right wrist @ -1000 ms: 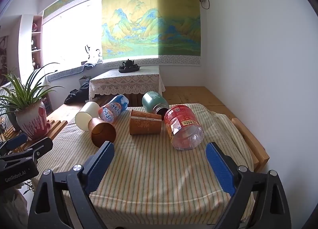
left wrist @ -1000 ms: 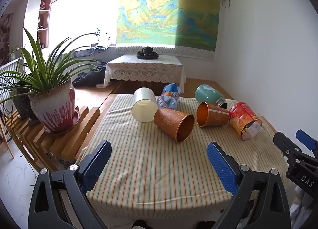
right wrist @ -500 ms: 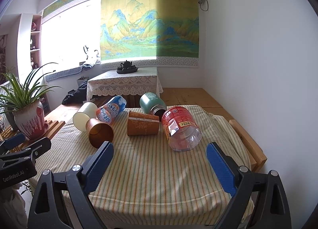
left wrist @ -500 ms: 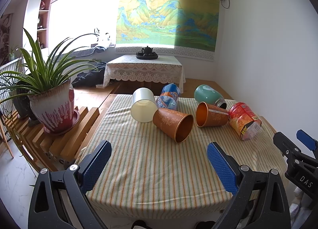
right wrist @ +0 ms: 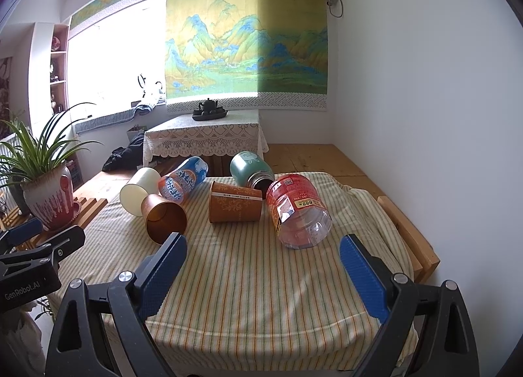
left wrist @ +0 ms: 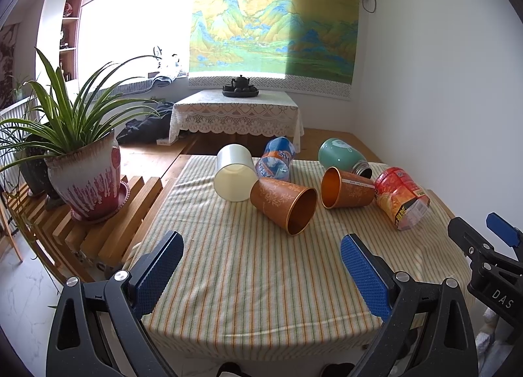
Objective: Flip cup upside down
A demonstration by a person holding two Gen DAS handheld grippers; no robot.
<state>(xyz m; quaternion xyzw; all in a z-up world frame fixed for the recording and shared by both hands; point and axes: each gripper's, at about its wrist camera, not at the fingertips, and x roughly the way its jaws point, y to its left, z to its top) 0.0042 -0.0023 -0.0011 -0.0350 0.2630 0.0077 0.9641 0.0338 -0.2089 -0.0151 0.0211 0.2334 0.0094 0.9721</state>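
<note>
Two orange patterned cups lie on their sides on the striped tablecloth (left wrist: 248,266). The nearer cup (left wrist: 282,205) (right wrist: 163,217) shows its open mouth toward me. The second orange cup (left wrist: 346,188) (right wrist: 235,202) lies further right, beside a red plastic jar (left wrist: 400,197) (right wrist: 295,208). A cream cup (left wrist: 234,177) (right wrist: 139,186) lies on its side at the back left. My left gripper (left wrist: 261,266) is open above the near cloth, nothing between its blue pads. My right gripper (right wrist: 261,267) is open too, short of the cups.
A blue bottle (left wrist: 276,158) (right wrist: 183,183) and a teal flask (left wrist: 341,156) (right wrist: 250,169) lie behind the cups. A potted plant (left wrist: 83,177) stands on a slatted wooden rack at the left. A white wall runs along the right; a lace-covered table (left wrist: 235,112) stands behind.
Both views have shifted slightly; the cups sit a little lower and nearer in the right wrist view. Nothing on the table has moved and both grippers stay open.
</note>
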